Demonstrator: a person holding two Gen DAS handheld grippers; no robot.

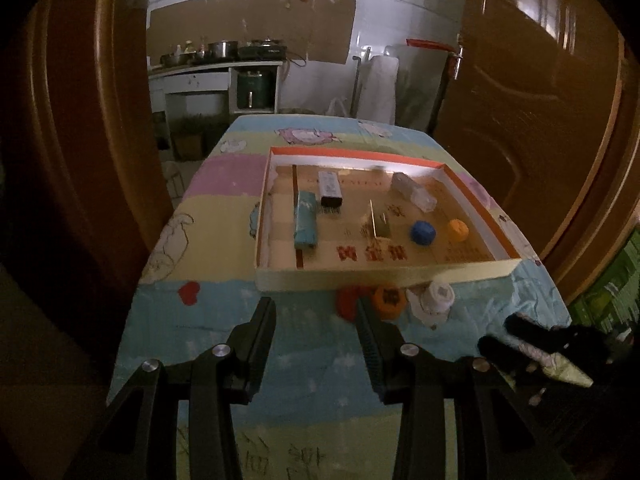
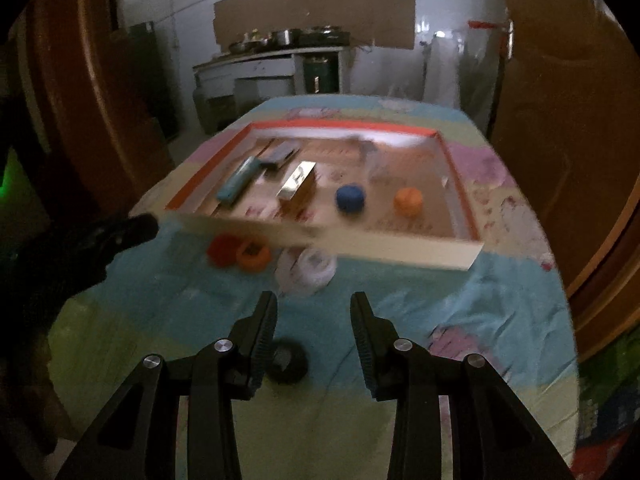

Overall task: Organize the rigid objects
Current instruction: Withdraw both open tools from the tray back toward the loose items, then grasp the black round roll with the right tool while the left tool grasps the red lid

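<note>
A shallow cardboard tray with an orange rim lies on the table; it also shows in the right wrist view. Inside are a teal box, a dark box, a clear bottle, a gold box, a blue cap and an orange cap. In front of the tray lie a red cap, an orange cap and a white cap. A black ring lies by my right gripper's left finger. My left gripper and right gripper are both open and empty.
The table has a cartoon-print cloth. Wooden doors stand on both sides. A kitchen counter with pots is at the back. The other gripper appears at the lower right of the left view and at the left of the right view.
</note>
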